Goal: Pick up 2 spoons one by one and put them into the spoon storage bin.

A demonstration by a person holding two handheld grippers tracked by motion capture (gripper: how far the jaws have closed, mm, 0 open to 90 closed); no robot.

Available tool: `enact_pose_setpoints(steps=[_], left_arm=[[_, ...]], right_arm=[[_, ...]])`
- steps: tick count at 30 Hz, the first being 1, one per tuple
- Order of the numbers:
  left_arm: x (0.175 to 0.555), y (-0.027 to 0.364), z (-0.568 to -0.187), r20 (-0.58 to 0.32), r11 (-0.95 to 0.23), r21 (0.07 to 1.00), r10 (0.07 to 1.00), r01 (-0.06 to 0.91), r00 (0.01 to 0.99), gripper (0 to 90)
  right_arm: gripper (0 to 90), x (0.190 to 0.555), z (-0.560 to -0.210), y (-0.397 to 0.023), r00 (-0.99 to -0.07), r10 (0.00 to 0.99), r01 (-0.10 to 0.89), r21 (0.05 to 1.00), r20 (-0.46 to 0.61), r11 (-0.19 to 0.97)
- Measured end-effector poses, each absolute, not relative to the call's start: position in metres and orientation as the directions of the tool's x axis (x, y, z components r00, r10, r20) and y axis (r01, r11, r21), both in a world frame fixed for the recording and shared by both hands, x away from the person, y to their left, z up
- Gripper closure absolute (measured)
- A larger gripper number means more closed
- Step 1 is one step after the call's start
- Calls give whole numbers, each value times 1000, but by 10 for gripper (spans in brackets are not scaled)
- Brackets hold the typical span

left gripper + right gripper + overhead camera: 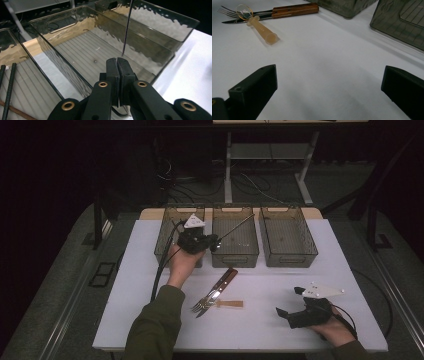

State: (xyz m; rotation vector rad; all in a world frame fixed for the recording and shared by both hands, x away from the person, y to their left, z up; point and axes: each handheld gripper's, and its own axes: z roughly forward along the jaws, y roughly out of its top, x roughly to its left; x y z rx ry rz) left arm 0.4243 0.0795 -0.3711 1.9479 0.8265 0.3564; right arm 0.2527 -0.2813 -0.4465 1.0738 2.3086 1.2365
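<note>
My left gripper hovers at the front left corner of the middle clear bin. It is shut on the lower end of a thin dark stick, which slants up and to the right over that bin. In the left gripper view the jaws meet around the thin dark stick above the ribbed floor of the middle clear bin. My right gripper rests on the white table near the front right, its jaws wide apart with nothing between them.
Three clear bins stand in a row at the back; the left bin holds dark sticks, and the right bin sits beside the middle one. A wooden-handled knife, a fork and a pale-handled spoon lie mid-table.
</note>
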Motion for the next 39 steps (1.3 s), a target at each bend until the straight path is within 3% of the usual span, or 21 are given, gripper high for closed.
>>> enact_pose_setpoints(steps=[6,9,12,23,26,32,36,39], left_arm=[[432,69,-377,-87,-325,848,693,418,715,891],[435,67,-379,-44,-392,821,682,416,730,891],[437,61,-384,-75,-356,828,697,434,713,891],[441,59,-389,-42,-412,796,694,444,719,879],[440,60,-388,-51,-391,809,697,439,715,769],[439,61,-385,-52,-384,816,697,433,715,637],[436,60,-383,-99,-337,832,691,441,716,547],[433,64,-377,-82,-367,829,667,422,741,509]], right_arm=[[1,253,-446,-281,-672,736,469,812,74,347],[1,253,-446,-281,-673,736,468,812,73,348],[1,252,-446,-281,-674,735,468,813,74,347],[1,252,-446,-281,-673,736,468,813,75,345],[1,252,-446,-281,-674,735,467,813,74,347],[1,252,-446,-281,-675,735,466,813,72,349],[1,252,-446,-281,-675,734,467,812,72,350],[1,252,-446,-281,-675,734,466,813,72,349]])
